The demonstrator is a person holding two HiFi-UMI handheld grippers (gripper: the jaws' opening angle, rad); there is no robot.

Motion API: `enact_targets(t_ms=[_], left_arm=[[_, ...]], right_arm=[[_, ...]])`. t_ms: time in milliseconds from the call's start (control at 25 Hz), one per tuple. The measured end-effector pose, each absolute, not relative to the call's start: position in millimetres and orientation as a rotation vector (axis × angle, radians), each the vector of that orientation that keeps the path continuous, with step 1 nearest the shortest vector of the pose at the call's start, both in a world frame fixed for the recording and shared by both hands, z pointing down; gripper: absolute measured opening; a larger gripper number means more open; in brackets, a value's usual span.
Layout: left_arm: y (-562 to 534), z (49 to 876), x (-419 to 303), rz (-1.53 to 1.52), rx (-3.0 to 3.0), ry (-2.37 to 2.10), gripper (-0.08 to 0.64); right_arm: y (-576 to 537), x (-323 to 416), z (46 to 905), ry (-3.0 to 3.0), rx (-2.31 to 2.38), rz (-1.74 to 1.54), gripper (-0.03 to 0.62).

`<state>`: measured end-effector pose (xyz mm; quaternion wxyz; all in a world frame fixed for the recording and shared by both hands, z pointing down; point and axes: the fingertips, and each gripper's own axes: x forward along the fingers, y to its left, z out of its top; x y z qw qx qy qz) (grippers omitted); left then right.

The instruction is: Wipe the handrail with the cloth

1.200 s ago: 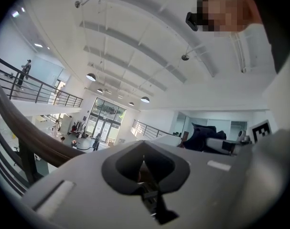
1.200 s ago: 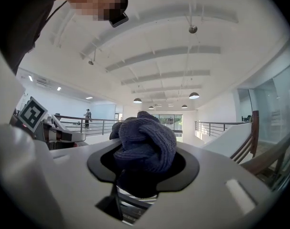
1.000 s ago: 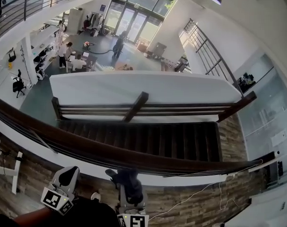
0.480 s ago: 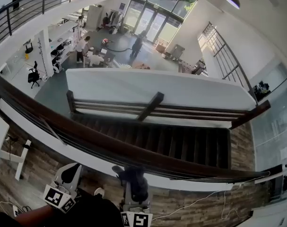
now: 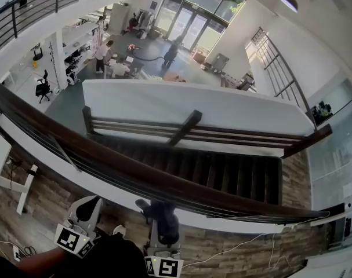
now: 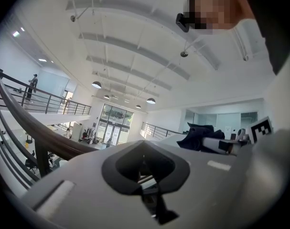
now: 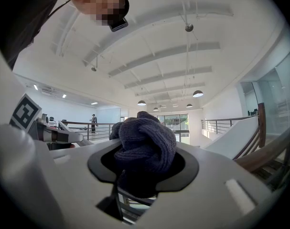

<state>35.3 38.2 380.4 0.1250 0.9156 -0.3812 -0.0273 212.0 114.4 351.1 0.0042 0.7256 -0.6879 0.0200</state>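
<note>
we're clamping the cloth (image 7: pixel 147 147) in the right gripper (image 5: pixel 160 219), left gripper (image 5: pixel 84 210) closed empty; probably pressing it firmly along the handrail (image 5: pixel 129 175) at 12 o'clock.

We record the light grey plastic left gripper (image 5: pixel 87 207) and the matching right gripper (image 5: pixel 162 229), each bearing a white cube (image 5: pixel 73 240) with black square markers. A black long-sleeved garment (image 5: pixel 115 258) is worn.

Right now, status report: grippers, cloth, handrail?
Left gripper shut, empty. Right gripper shut on cloth, bunched dark knit. Cloth short of handrail, not touching. Nothing in the way between them.
</note>
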Motion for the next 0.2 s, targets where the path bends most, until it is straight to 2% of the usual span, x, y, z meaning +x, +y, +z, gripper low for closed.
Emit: enact_targets(t_ms=[200], left_arm=[[46.2, 384.0, 34.9, -0.071, 2.673, -1.114, 0.0]], right_arm=[[122.0, 211.0, 351.3, -2.158, 2.275, 0.061, 0.17]])
